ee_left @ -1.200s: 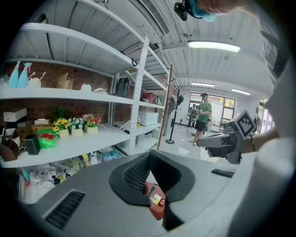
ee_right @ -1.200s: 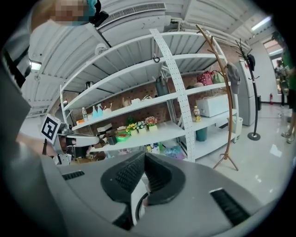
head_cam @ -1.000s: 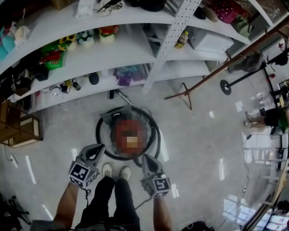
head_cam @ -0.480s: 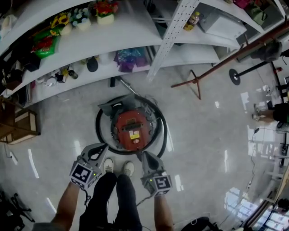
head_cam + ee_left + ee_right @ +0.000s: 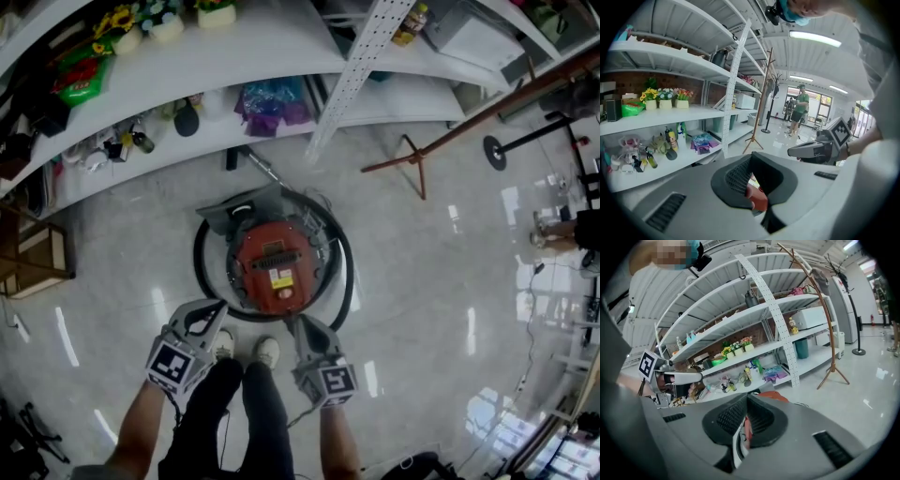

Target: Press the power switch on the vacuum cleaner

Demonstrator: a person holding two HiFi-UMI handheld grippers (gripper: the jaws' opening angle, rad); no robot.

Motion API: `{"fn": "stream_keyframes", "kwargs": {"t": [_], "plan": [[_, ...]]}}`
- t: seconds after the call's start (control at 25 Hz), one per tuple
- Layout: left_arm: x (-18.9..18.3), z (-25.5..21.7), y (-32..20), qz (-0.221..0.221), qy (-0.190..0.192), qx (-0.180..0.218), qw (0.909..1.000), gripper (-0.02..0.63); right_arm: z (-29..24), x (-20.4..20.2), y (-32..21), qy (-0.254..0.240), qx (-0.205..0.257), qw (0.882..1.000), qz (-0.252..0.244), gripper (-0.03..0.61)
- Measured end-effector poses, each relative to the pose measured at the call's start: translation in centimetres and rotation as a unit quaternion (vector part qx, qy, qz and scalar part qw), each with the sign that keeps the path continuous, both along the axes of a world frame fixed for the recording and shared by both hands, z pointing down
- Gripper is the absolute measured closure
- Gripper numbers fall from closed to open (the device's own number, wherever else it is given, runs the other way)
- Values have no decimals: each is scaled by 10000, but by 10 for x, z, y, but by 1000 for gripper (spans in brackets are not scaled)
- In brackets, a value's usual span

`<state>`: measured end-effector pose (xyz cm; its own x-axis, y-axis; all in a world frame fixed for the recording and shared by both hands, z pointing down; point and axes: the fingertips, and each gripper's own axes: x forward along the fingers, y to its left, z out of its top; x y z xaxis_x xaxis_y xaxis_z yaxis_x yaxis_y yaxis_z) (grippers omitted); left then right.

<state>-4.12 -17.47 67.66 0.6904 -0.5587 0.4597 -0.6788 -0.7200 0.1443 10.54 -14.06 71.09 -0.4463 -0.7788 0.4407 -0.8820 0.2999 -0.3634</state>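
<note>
The vacuum [image 5: 275,267] sits on the floor ahead of and below both pairs of jaws, roughly midway between them, with its black hose [image 5: 200,262] looped round it. Its red shows through the hollow behind each gripper's tips. The left gripper [image 5: 216,307] has its jaws drawn together at the tips with nothing in them, and so does the right gripper [image 5: 298,324]. Both are held up off the machine, touching nothing.

From where I stand it looks like a heavy, hard-shelled drum that should stay put under a firm push, though it may roll a little if it has wheels. It needs no gripping. Closed jaw tips coming straight down on the button should do it, and the smooth plastic could let them skid if they land off-centre. I can't pick out the switch itself; a dark panel and a yellow label sit on the lid.

The drum stands upright with its top facing the jaws, so its axis runs vertically. Its grey end points away from the jaws, toward the shelf [image 5: 281,47].
</note>
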Motion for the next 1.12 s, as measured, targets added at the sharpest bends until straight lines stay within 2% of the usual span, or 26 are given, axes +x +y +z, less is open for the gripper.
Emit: {"fn": "stream_keyframes", "kwargs": {"t": [0.64, 1.12], "plan": [[-3, 90, 11, -35, 112, -242, 9996, 609, 92, -13, -2, 15, -96, 9999, -135, 574], [-10, 120, 21, -71, 76, -309, 9995, 609, 130, -17, -2, 105, -116, 9997, -199, 574]]}}
